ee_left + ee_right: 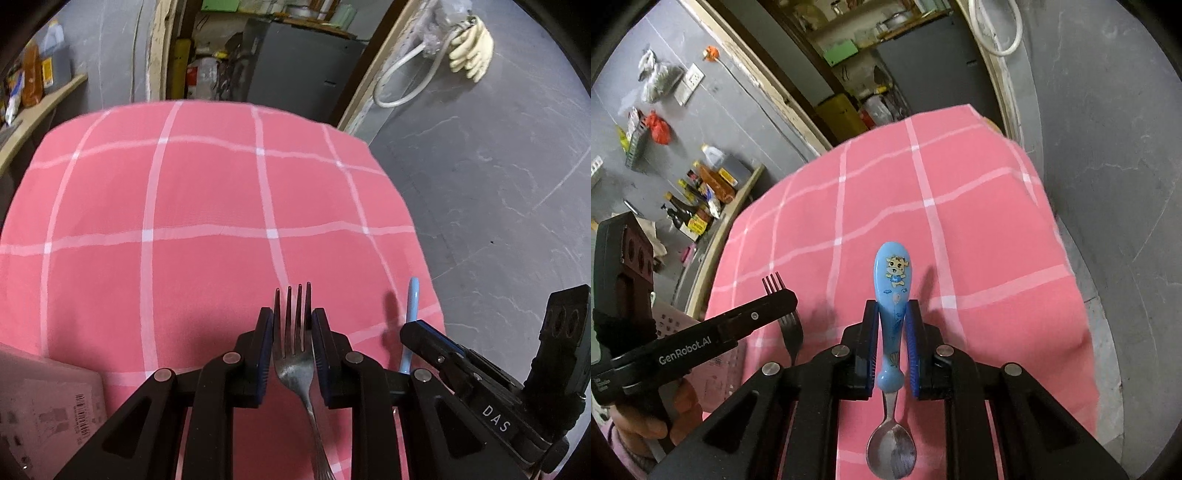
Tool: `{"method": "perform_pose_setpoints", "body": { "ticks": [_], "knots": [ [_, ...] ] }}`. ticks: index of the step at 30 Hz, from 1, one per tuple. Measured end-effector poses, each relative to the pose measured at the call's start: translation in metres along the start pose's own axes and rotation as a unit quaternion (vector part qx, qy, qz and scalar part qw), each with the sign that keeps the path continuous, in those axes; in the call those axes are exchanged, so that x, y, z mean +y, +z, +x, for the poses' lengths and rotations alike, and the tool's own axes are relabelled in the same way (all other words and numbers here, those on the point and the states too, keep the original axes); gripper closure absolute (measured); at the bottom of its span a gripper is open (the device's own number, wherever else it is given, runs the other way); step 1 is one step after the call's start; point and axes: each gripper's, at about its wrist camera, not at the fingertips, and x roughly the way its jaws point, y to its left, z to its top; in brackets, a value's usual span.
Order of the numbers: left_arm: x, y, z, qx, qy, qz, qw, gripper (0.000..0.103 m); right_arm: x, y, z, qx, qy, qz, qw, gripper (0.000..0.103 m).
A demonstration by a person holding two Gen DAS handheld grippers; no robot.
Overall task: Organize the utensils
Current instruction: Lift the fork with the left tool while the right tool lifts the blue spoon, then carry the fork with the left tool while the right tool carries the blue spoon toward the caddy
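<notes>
1. The left gripper (292, 332) has its fingers (264, 347) pinching a metal fork (295, 354) across the head, just below the tines. The tines point forward past the fingertips; the handle trails back under the gripper body.

2. The right gripper (891, 332) has its fingers (870, 343) pressed onto the blue plastic handle of a child's spoon (892, 325). The handle's broad end, with a cartoon print, points forward; the steel bowl hangs back toward the camera.

3. Both utensils appear held clear above the table (147, 203), which is covered by a pink checked cloth. Whether either one touches the cloth cannot be told.

4. A pale perforated container (40, 406) sits at the table's near left corner, beside the left gripper. It is judged the likely destination for the utensils, though its compartments are not visible.

5. Risk: the fork is gripped on smooth, tapering metal near its head. The long handle could lever it round or let it slip.

6. Risk: the spoon's handle narrows where the fingers hold it. A tilt could let it slide through, bowl first.

7. Risk: the two grippers work close together, so a careless swing toward the container could knock them or the utensils together.
</notes>
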Motion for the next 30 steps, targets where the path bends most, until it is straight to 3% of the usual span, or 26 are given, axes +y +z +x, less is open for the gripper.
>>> {"method": "perform_pose_setpoints", "body": {
  "ticks": [5, 12, 18, 23, 24, 30],
  "knots": [
    [-0.006, 0.000, -0.014, -0.015, -0.002, 0.018, 0.9997, 0.084, -0.007, -0.007, -0.019, -0.027, 0.001, 0.001, 1.000, 0.092],
    [-0.014, 0.000, -0.035, -0.034, -0.002, 0.040, 0.9986, 0.084, 0.003, -0.007, -0.040, -0.050, -0.002, -0.007, 0.999, 0.103],
    [-0.017, -0.003, -0.046, -0.043, -0.002, 0.047, 0.9979, 0.084, 0.011, -0.009, -0.044, -0.060, -0.002, -0.011, 0.998, 0.103],
    [-0.013, -0.006, -0.049, -0.042, 0.006, 0.046, 0.9980, 0.086, 0.008, -0.010, -0.031, -0.023, -0.018, -0.010, 1.000, 0.102],
    [-0.012, -0.007, -0.048, -0.040, 0.009, 0.046, 0.9981, 0.099, 0.005, -0.011, -0.026, -0.012, -0.022, -0.008, 1.000, 0.102],
    [0.002, -0.009, -0.034, -0.019, 0.010, 0.016, 0.9996, 0.099, -0.003, -0.005, 0.008, 0.033, -0.020, -0.018, 0.999, 0.099]
  ]
}}
